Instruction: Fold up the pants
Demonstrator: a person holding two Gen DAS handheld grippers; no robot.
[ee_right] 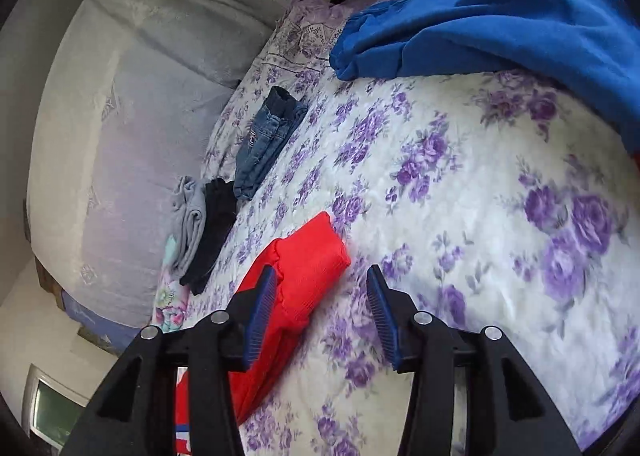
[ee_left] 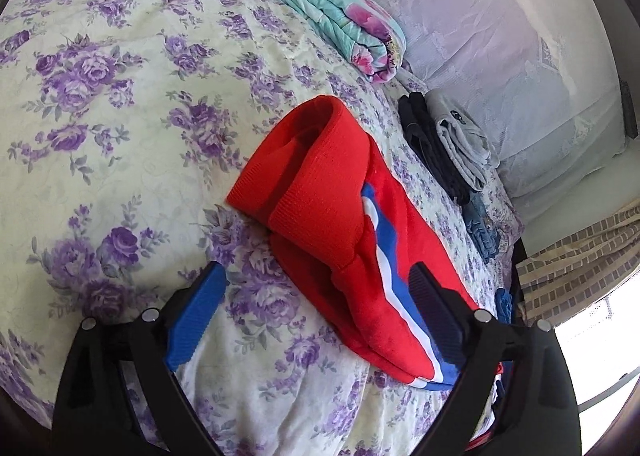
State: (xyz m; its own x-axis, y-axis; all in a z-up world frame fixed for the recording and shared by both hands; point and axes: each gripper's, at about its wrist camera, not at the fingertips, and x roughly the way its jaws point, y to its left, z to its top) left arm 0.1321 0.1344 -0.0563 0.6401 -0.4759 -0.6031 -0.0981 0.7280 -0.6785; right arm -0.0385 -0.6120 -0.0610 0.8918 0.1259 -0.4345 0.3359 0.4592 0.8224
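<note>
The red pants point(ee_left: 344, 224) with a blue and white side stripe lie folded on the floral bedspread point(ee_left: 120, 116), ribbed cuff end toward the far side. My left gripper point(ee_left: 316, 316) stands wide open just above them. Its right finger point(ee_left: 436, 316) hangs over the striped edge, and its left finger point(ee_left: 196, 320) is over bare bedspread. In the right wrist view the ribbed red end point(ee_right: 308, 260) lies between the fingers of my right gripper point(ee_right: 322, 316), close against the left pad point(ee_right: 260, 316). The right pad point(ee_right: 384, 316) is clear of the cloth, so nothing is gripped.
Folded jeans point(ee_right: 268, 144), black pants point(ee_right: 214, 228) and grey pants point(ee_right: 190, 220) lie in a row along the bed's edge by the pale lace cover point(ee_right: 132, 96). A loose blue garment point(ee_right: 500, 16) is heaped farther off. A folded teal floral quilt point(ee_left: 332, 12) lies at the head.
</note>
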